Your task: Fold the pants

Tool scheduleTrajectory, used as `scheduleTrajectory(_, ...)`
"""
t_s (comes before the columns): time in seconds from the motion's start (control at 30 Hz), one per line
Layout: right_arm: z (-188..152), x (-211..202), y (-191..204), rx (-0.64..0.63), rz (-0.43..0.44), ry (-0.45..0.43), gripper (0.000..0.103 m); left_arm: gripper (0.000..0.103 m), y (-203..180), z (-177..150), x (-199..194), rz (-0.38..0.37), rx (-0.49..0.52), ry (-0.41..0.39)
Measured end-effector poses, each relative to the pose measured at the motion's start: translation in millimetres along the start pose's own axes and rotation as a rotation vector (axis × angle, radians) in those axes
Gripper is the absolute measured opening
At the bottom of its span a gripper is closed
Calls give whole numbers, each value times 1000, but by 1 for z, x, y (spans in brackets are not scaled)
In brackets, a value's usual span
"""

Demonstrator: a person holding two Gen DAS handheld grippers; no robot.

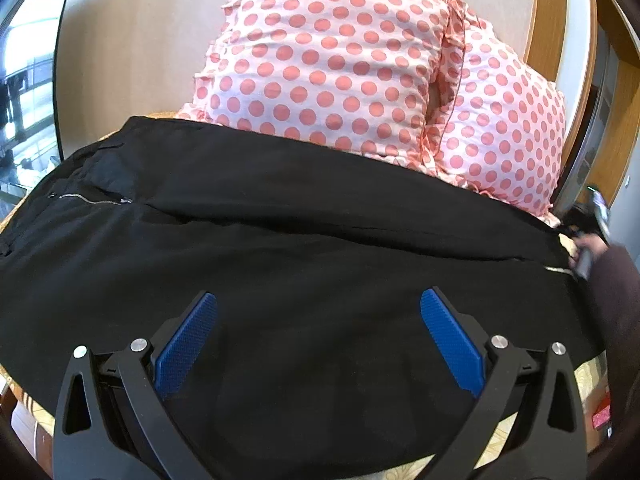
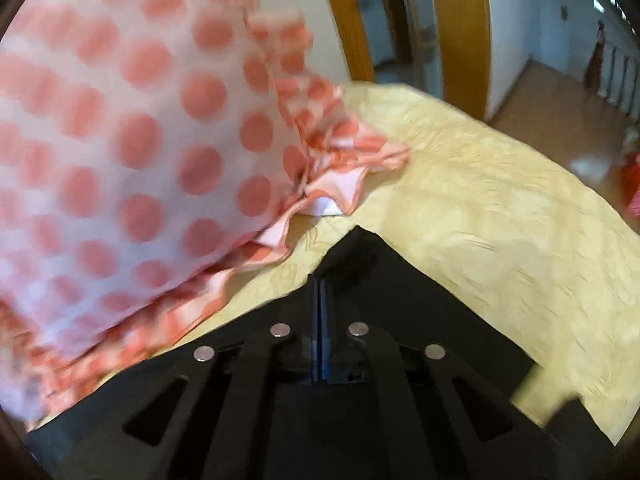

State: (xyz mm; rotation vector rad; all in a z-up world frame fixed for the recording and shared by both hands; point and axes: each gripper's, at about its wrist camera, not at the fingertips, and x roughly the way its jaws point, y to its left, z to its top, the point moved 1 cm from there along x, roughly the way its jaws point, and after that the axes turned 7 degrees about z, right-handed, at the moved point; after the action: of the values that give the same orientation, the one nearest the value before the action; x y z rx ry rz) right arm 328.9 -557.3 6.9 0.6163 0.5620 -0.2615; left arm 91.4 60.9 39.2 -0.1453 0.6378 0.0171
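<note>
Black pants (image 1: 280, 248) lie spread across the bed, with a zipper (image 1: 86, 199) at the left. My left gripper (image 1: 319, 300) hovers over the near part of the pants, its blue pads wide apart and empty. My right gripper (image 2: 320, 280) is shut on a corner of the black pants (image 2: 360, 256), over the yellow bedspread (image 2: 500, 240). It also shows at the far right of the left wrist view (image 1: 588, 236), at the pants' right end. The right wrist view is motion-blurred.
Two pink polka-dot pillows (image 1: 332, 60) lean against the wall behind the pants; one fills the left of the right wrist view (image 2: 120, 140). A wooden door frame (image 2: 464, 32) and floor lie beyond the bed's edge.
</note>
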Motion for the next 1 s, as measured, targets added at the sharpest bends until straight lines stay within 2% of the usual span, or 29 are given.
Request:
scheduleTrajectory(0.13, -35, -89, -31, 88, 200, -69, 1, 102, 6, 3, -10, 12, -12, -29)
scheduleTrajectory(0.23, -78, -133, -57, 164, 250, -59, 1, 102, 10, 6, -14, 22, -26, -32)
scheduleTrajectory(0.33, -105, -130, -85, 267, 294, 20, 1, 102, 18, 13, -17, 19, -52, -39)
scheduleTrajectory(0.4, -115, -131, -89, 318, 308, 56, 3, 102, 24, 19, -19, 6, -72, -49)
scheduleTrajectory(0.5, -122, -136, -93, 376, 320, 72, 23, 102, 36, 26, -23, 2, -96, -60)
scheduleTrajectory(0.53, -122, -137, -93, 384, 316, 65, 39, 102, 40, 28, -24, 6, -102, -66)
scheduleTrajectory(0.57, -123, -139, -94, 386, 315, 59, 47, 102, 45, 29, -26, 11, -109, -76)
scheduleTrajectory(0.6, -123, -138, -92, 388, 317, 54, 48, 102, 50, 32, -28, 17, -118, -87)
scheduleTrajectory(0.7, -126, -129, -95, 410, 290, 68, 48, 102, 65, 42, -28, 20, -153, -100)
scheduleTrajectory(0.73, -127, -126, -97, 415, 289, 64, 39, 102, 71, 48, -26, 14, -169, -103)
scheduleTrajectory(0.8, -126, -120, -100, 405, 301, 65, 9, 102, 75, 57, -23, 17, -173, -109)
scheduleTrajectory(0.83, -126, -119, -103, 407, 341, 56, 3, 102, 76, 67, -18, 28, -168, -102)
scheduleTrajectory(0.9, -124, -136, -109, 398, 421, -16, 2, 102, 78, 86, -3, 30, -169, -66)
scheduleTrajectory(1.0, -123, -170, -121, 367, 435, -115, 2, 102, 81, 110, 26, -6, -224, 8)
